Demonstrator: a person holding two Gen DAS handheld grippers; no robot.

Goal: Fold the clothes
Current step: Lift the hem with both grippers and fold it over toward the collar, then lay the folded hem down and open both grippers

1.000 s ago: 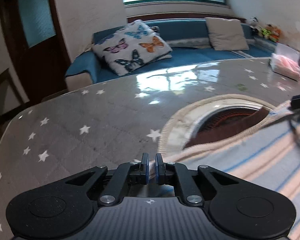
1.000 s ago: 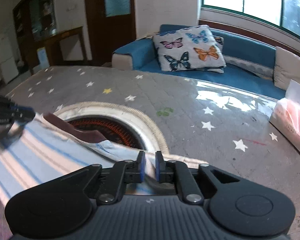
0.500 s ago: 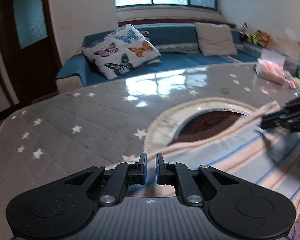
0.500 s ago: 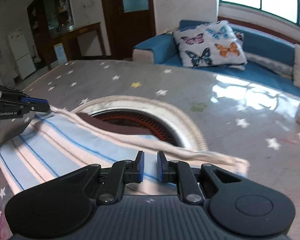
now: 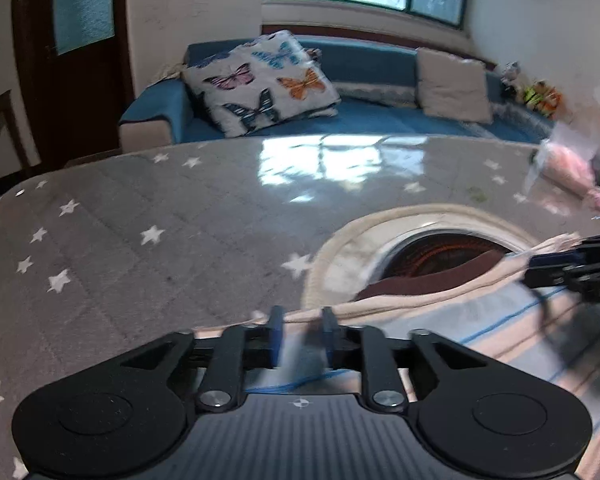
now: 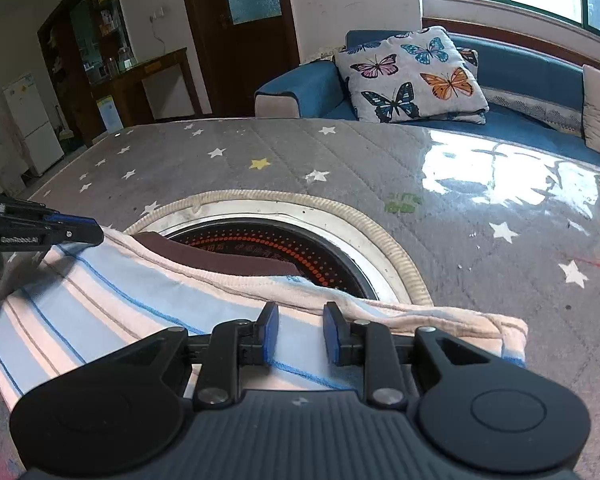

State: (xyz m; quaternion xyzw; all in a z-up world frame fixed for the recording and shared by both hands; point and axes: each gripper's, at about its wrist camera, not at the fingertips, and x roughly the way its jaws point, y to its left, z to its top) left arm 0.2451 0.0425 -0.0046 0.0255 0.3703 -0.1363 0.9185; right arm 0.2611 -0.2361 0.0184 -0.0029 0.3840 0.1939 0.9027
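Striped garment (image 6: 112, 312) lies flat, lower left of frame, over round burner (image 6: 284, 240). Right gripper (image 6: 298, 334) and left gripper (image 5: 300, 332): jaws just opening, now apart, cloth edge between, unclamped.

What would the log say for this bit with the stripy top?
left gripper: just opened | right gripper: just opened | striped top: released, folded on table

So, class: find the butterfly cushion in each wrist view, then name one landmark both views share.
Left wrist view: the butterfly cushion sits upper centre, on the left end of the blue sofa.
Right wrist view: the cushion sits upper right of centre, on the sofa below the window.
Shared landmark: the round opening in the star-patterned table cover, with the striped garment lying over its near edge.
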